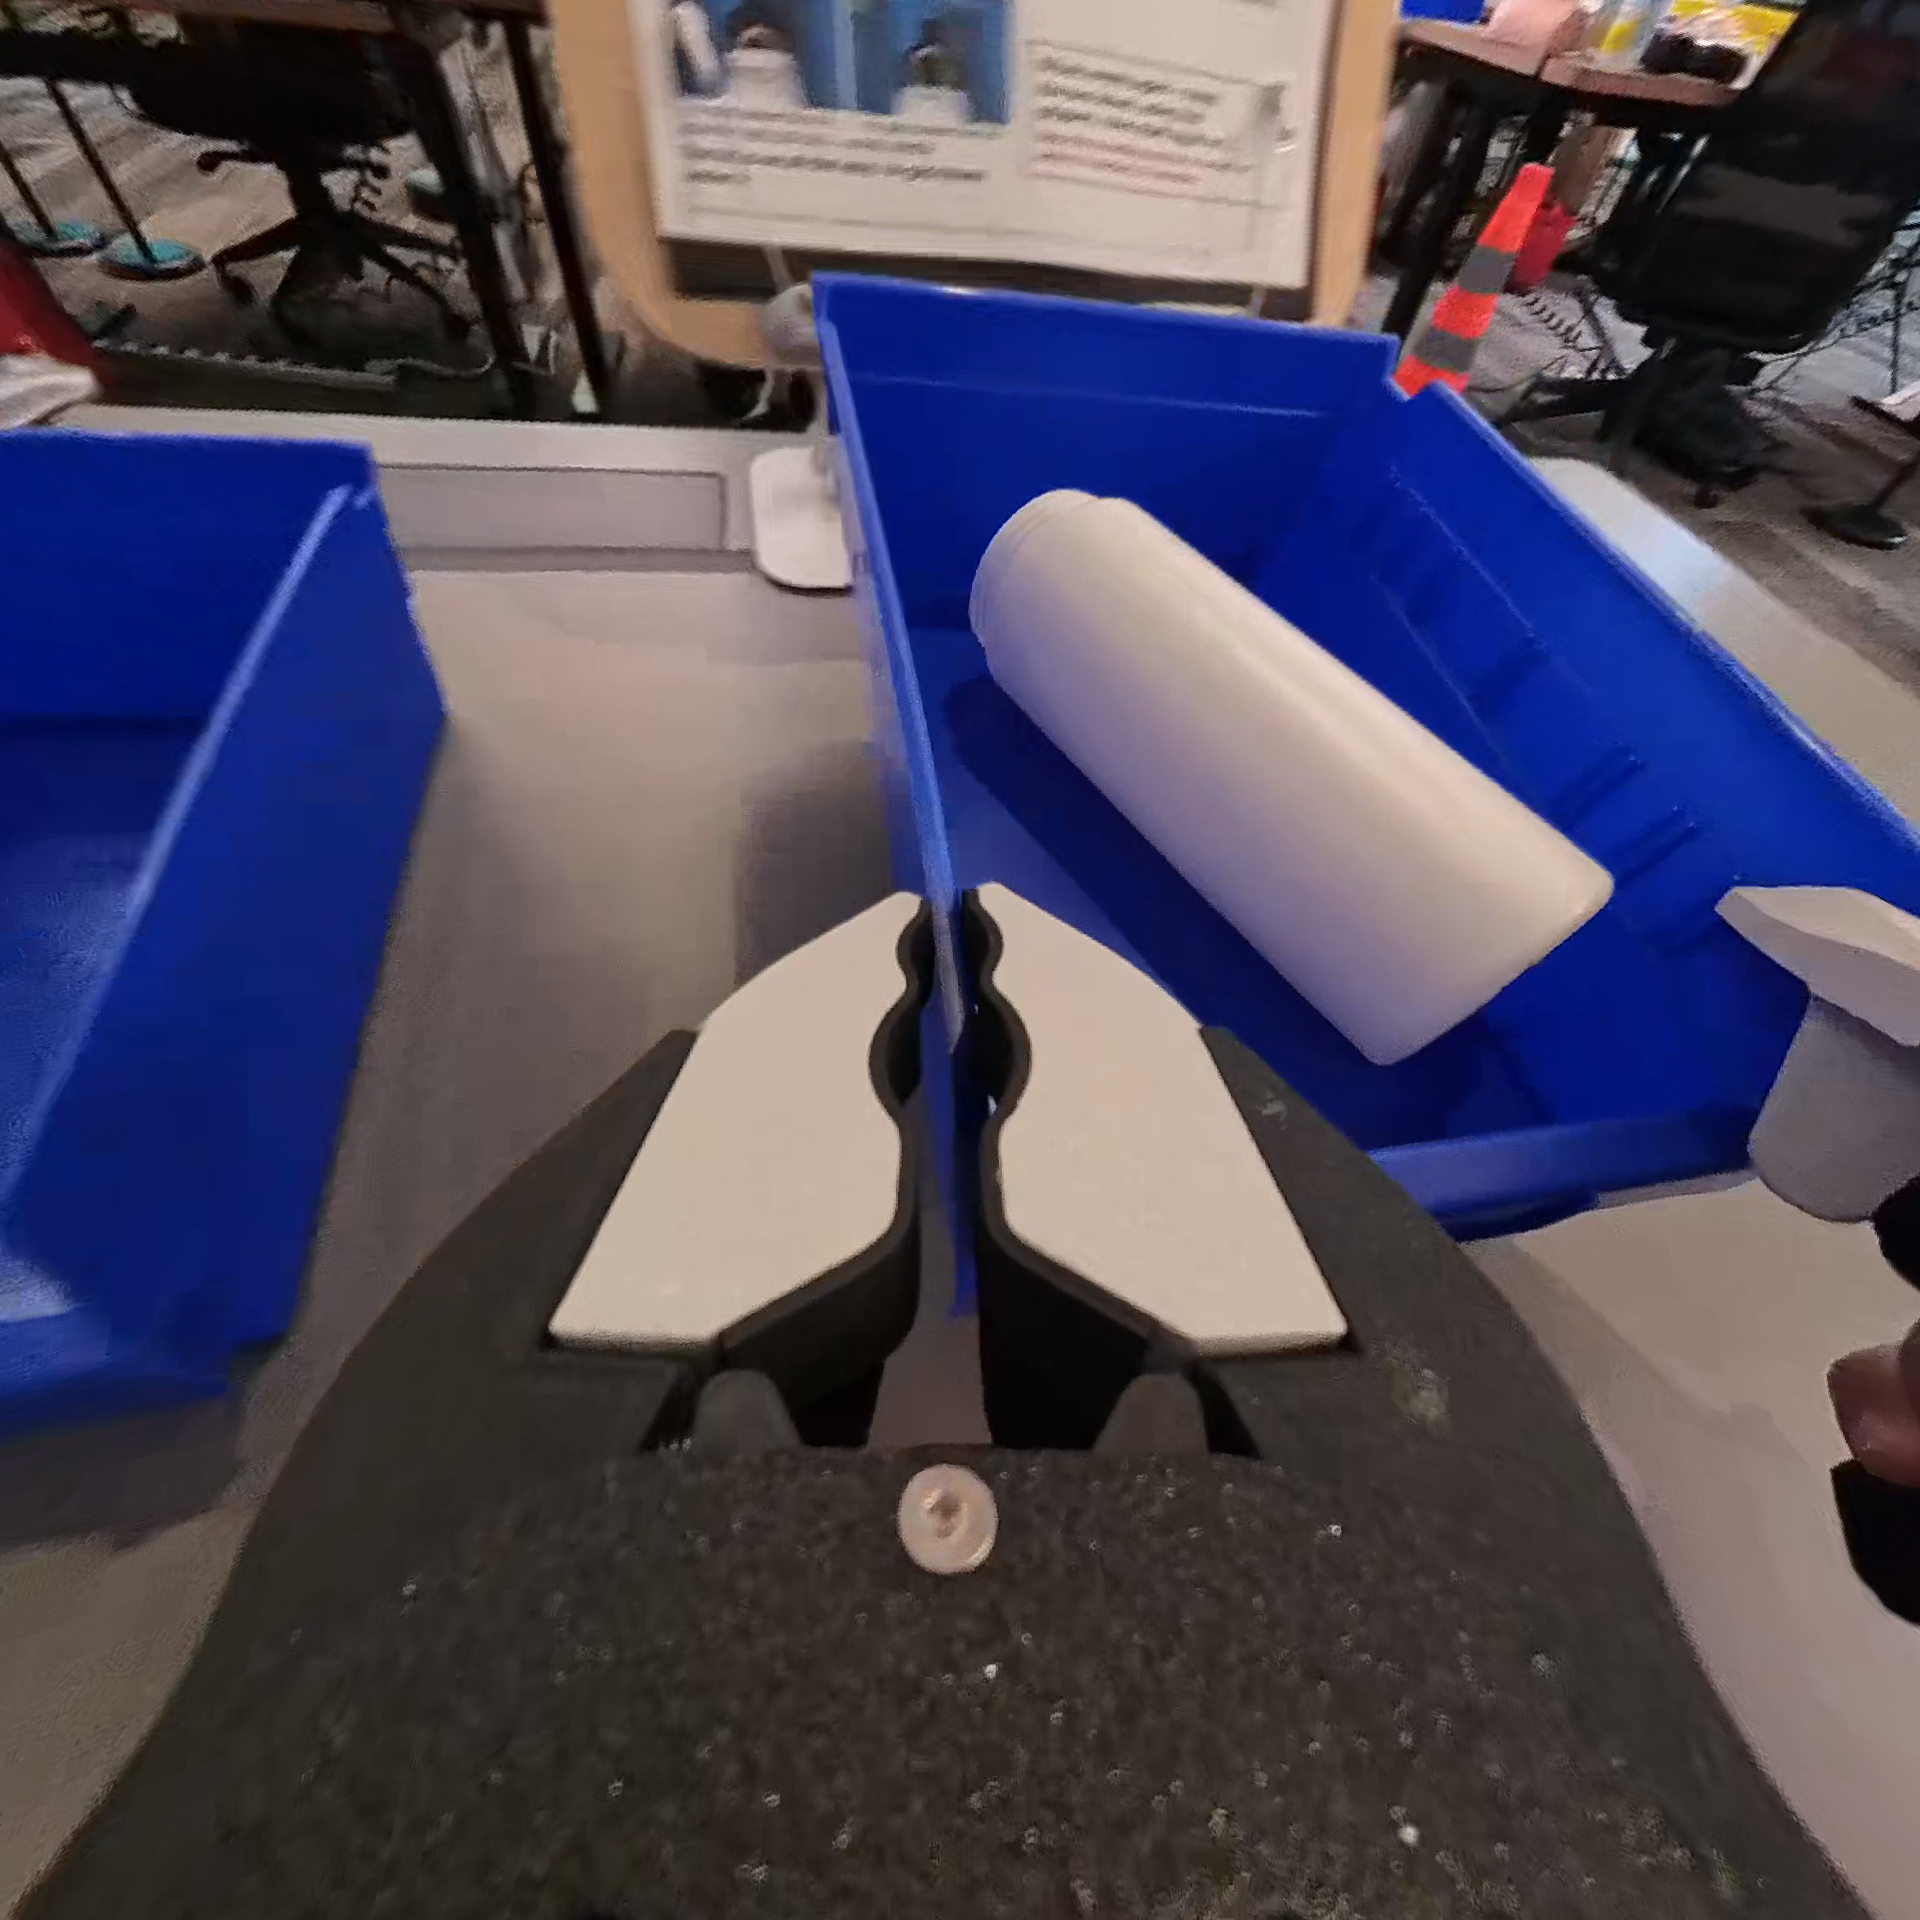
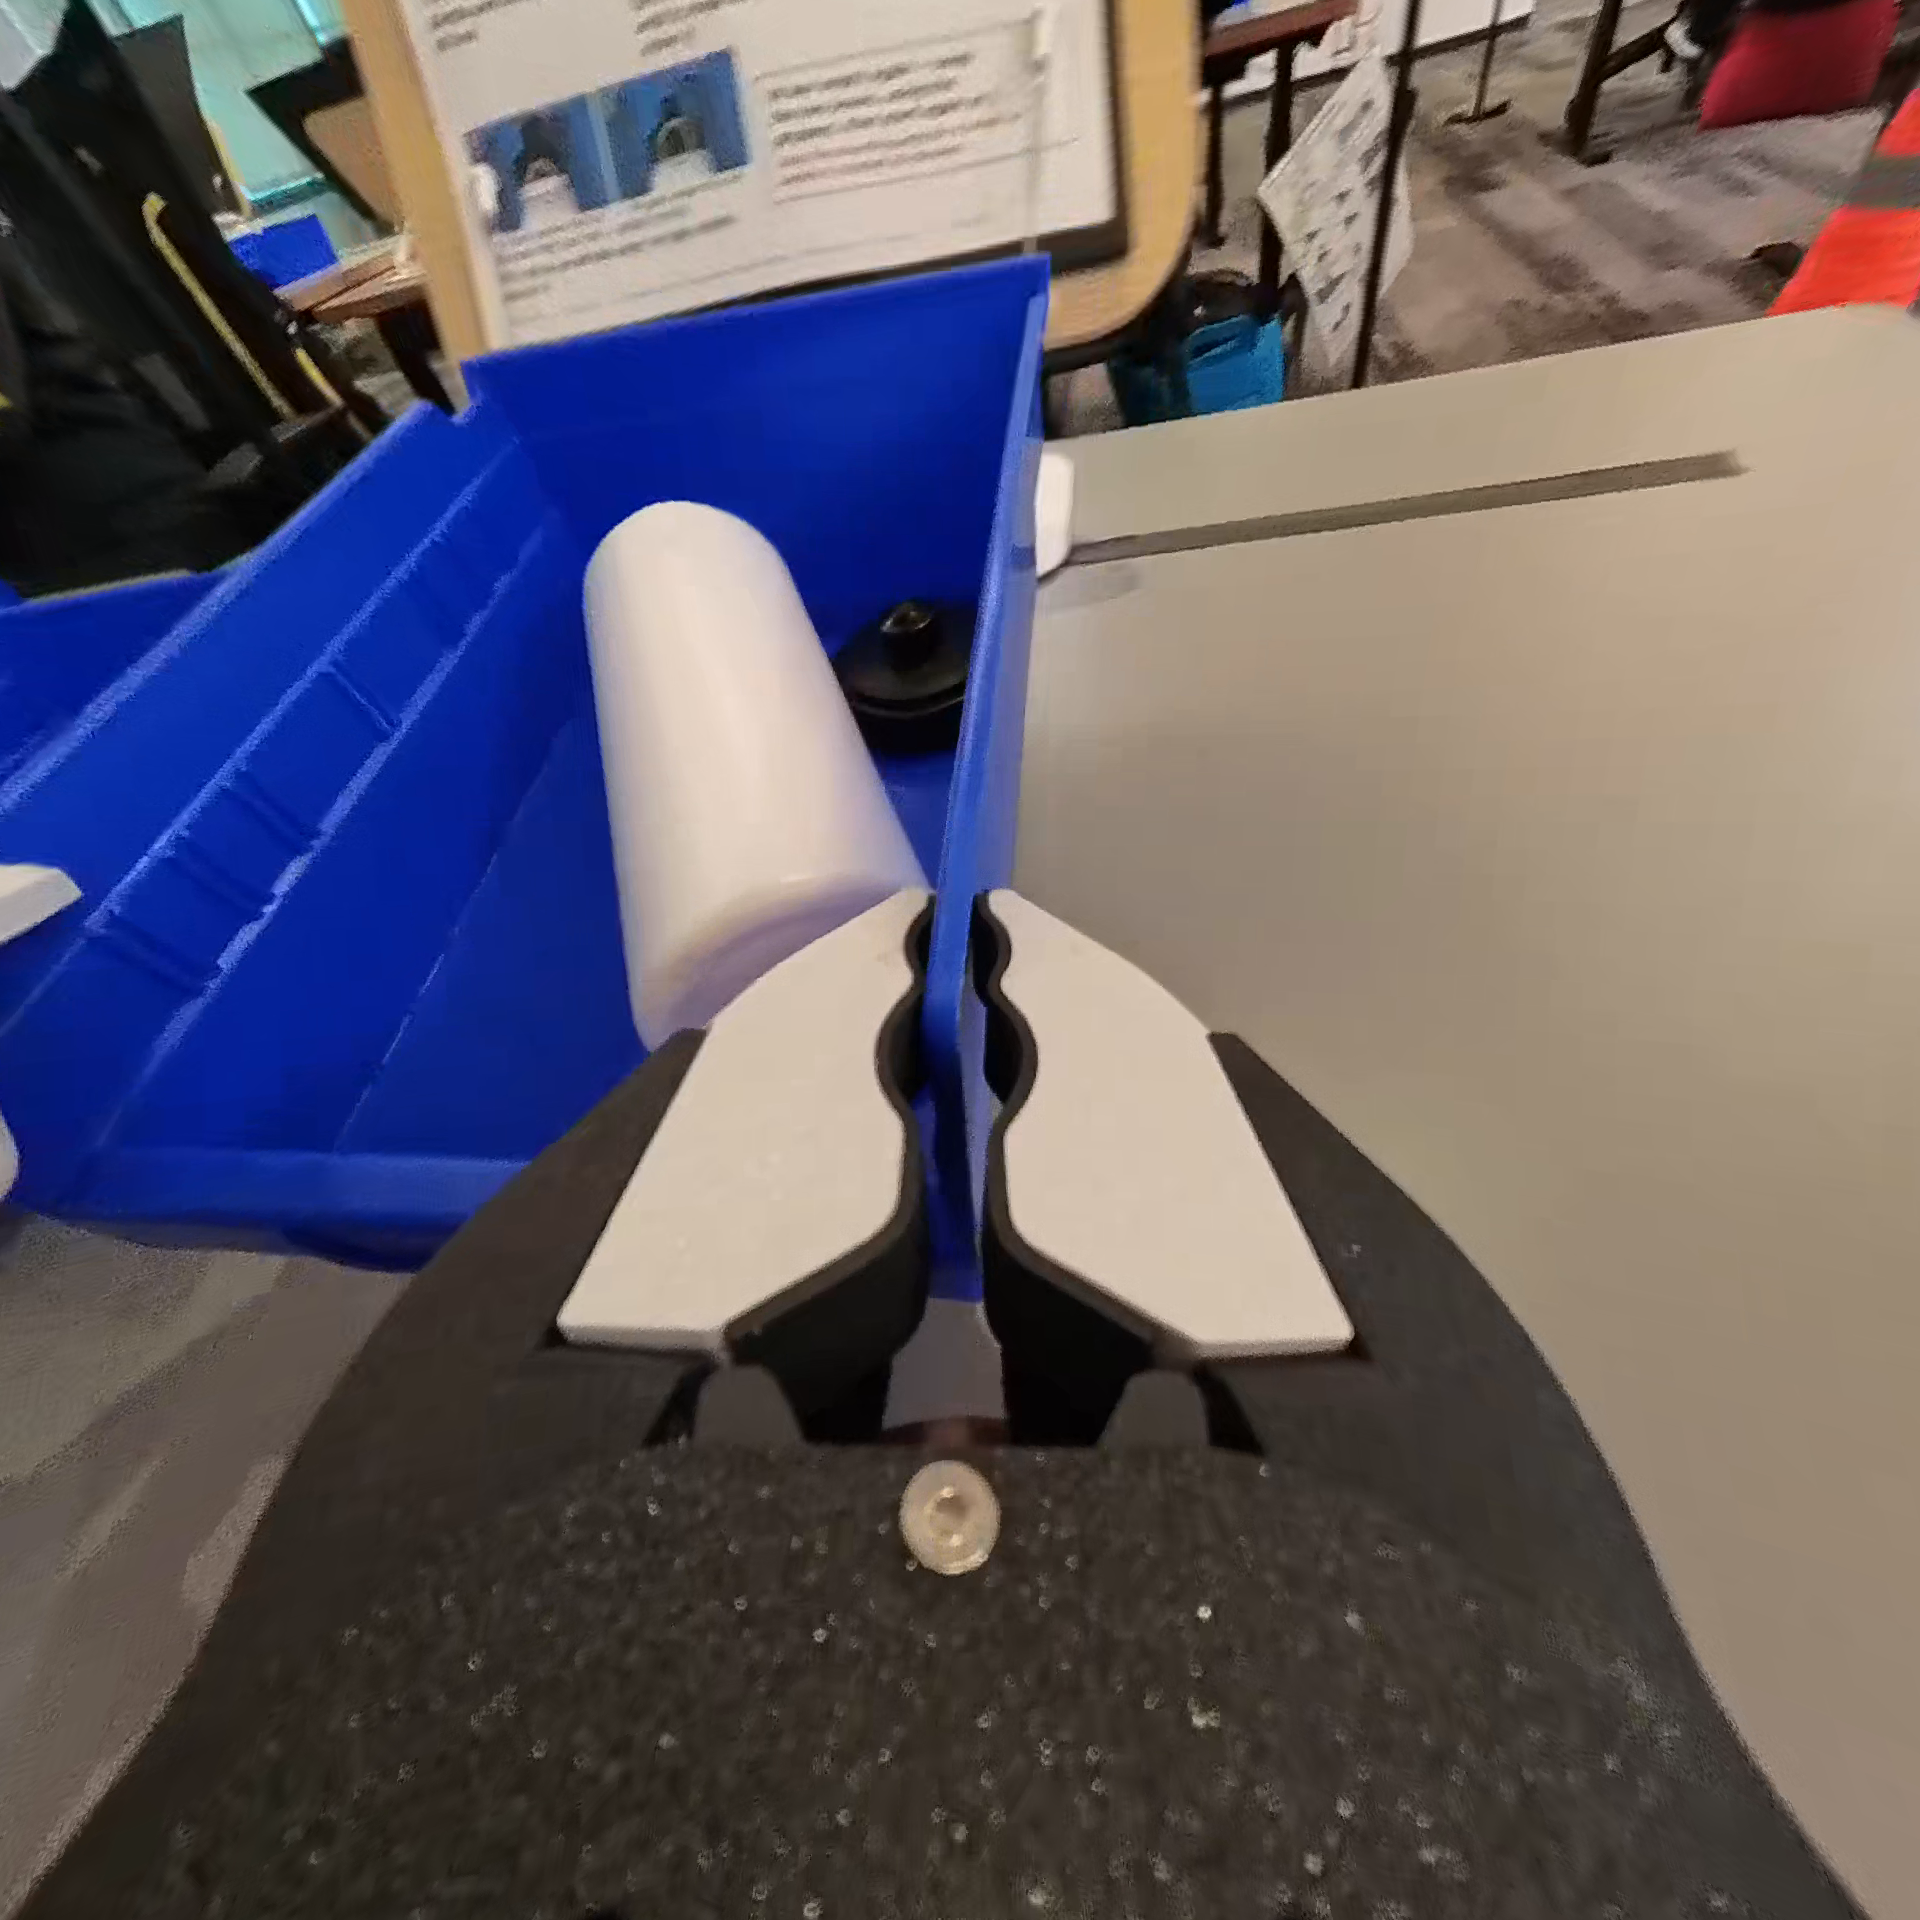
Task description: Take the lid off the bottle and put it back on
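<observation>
- Left tongs (image 1: 948, 914) are clamped on the blue bin's (image 1: 1143, 436) left wall, probably to steady or shift it.
- Right tongs (image 2: 951, 914) pinch its opposite wall.
- White bottle (image 1: 1278, 769) lies inside between them, uncapped; black lid (image 2: 902, 675) sits beyond it.

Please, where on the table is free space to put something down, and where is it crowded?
Free: the grey table right of the blue bin, and the strip between it and the second blue bin. Crowded: inside the bin, where the white bottle and black lid lie, each tool clamping a side wall.
</observation>
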`<state>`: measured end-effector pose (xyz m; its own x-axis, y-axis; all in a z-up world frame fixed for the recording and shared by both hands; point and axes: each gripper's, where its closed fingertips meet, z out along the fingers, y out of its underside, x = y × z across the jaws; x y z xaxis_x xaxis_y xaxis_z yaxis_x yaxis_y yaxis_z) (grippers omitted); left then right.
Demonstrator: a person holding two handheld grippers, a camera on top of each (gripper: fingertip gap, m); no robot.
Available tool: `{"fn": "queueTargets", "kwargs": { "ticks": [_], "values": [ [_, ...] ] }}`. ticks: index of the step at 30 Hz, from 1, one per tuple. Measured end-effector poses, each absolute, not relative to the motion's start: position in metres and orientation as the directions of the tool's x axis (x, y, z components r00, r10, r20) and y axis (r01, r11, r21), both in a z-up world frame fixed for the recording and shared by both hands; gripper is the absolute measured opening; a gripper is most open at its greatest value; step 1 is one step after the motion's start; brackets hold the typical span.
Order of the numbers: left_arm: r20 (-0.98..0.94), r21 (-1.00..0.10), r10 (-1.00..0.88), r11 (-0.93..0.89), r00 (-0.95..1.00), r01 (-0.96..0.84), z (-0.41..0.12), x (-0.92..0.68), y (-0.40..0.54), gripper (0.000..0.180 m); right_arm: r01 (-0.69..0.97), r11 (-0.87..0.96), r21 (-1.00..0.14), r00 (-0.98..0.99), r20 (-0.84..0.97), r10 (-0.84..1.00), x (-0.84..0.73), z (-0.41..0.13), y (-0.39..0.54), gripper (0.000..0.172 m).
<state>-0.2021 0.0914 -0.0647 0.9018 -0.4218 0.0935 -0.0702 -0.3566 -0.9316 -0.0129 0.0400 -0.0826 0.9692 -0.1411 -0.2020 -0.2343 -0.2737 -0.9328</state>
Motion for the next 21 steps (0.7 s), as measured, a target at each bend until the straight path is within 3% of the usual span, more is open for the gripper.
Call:
{"fn": "queueTargets", "kwargs": {
  "ticks": [10,11,12,14,15,16,18,21],
  "values": [
    [0.186,-0.918,-0.489,-0.395,0.852,-0.026,-0.107,-0.250,0.118,0.010,-0.249,-0.284,-0.926,0.968,-0.234,-0.088,-0.071,-0.121,0.070,0.009],
    [0.225,-0.903,-0.513,-0.429,0.828,-0.021,-0.105,-0.249,0.114,0.016,-0.250,-0.279,-0.927,0.968,-0.241,-0.066,-0.071,-0.121,0.071,0.011],
    [0.280,-0.888,-0.527,-0.460,0.802,0.008,-0.098,-0.250,0.108,0.033,-0.244,-0.284,-0.927,0.969,-0.242,-0.041,-0.071,-0.120,0.068,0.017],
    [0.361,-0.897,-0.538,-0.425,0.761,0.125,-0.062,-0.264,0.098,0.081,-0.241,-0.236,-0.941,0.970,-0.241,-0.027,-0.063,-0.105,0.053,0.047],
    [0.347,-0.921,-0.574,-0.358,0.742,0.154,-0.036,-0.274,0.094,0.086,-0.233,-0.173,-0.957,0.971,-0.237,0.006,-0.063,-0.091,0.042,0.048],
    [0.266,-0.955,-0.613,-0.271,0.744,0.119,-0.013,-0.290,0.094,0.089,-0.231,-0.101,-0.968,0.969,-0.238,0.059,-0.067,-0.076,0.029,0.048],
    [0.060,-0.988,-0.521,-0.155,0.851,-0.025,0.017,-0.354,0.115,0.119,-0.248,-0.018,-0.968,0.951,-0.247,0.186,-0.087,-0.056,0.006,0.049],
    [0.048,-0.989,-0.457,-0.146,0.888,-0.022,0.035,-0.442,0.136,0.103,-0.180,-0.089,-0.980,0.914,-0.200,0.353,-0.131,-0.063,-0.019,0.049]
  ]
}}
